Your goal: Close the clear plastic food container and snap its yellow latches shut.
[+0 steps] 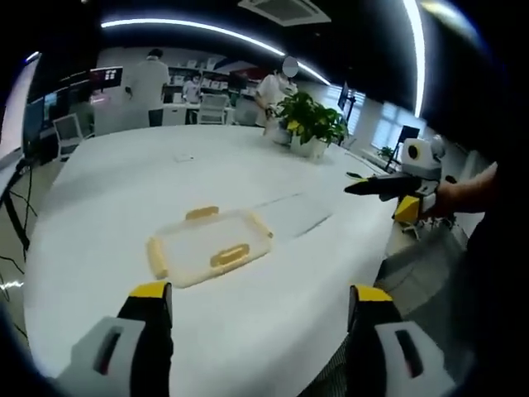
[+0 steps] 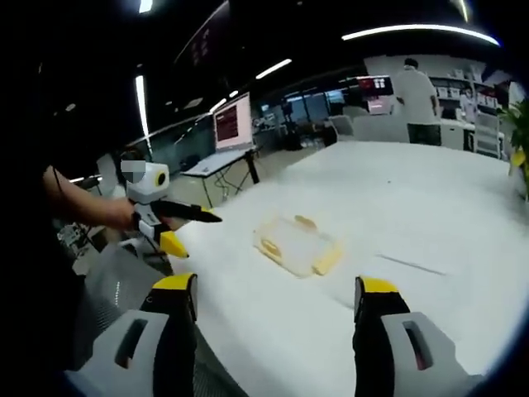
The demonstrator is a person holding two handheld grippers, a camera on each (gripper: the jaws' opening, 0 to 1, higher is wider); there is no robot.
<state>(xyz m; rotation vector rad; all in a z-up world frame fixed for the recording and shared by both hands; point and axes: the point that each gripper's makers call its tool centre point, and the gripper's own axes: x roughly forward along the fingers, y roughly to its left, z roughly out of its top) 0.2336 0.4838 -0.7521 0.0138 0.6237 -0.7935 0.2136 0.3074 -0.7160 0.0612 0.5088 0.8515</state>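
The clear plastic food container with yellow latches (image 1: 210, 246) lies pale on the plain white counter (image 1: 124, 190) — no pattern on either. Both grippers' jaws are black, capped in yellow, over grey bodies. The leafy potted plant (image 1: 312, 117) is green in white pots.

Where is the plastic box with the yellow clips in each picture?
Left gripper view: the box lies on the white table, left of centre, above the left jaw.
Right gripper view: the box lies near the centre, between the jaws.
Shared landmark: the potted plant.
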